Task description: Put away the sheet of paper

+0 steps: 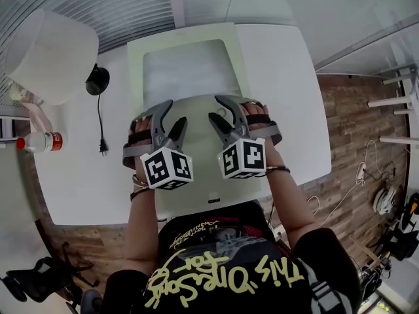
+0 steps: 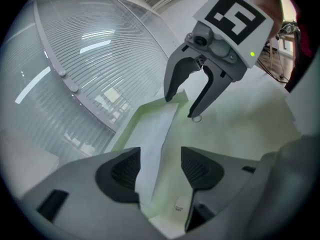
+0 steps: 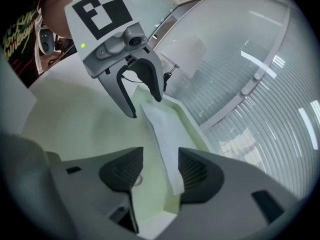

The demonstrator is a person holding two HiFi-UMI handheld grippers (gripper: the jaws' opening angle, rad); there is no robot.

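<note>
Right gripper [image 3: 160, 170] low over a pale green tray [image 3: 75, 119], jaws apart. The near end of the sheet of paper [image 3: 167, 134] runs through the gap, closer to the right-hand pad; contact with that pad unclear. Left gripper [image 3: 145, 106] opposite, marker cube uppermost, its jaws also apart, tips either side of the sheet's far end. Beyond the tray's raised rim: a glass wall with horizontal blinds [image 3: 260, 59], a white lampshade [image 3: 190, 51], and a black printed shirt [image 3: 22, 29] at upper left.
</note>
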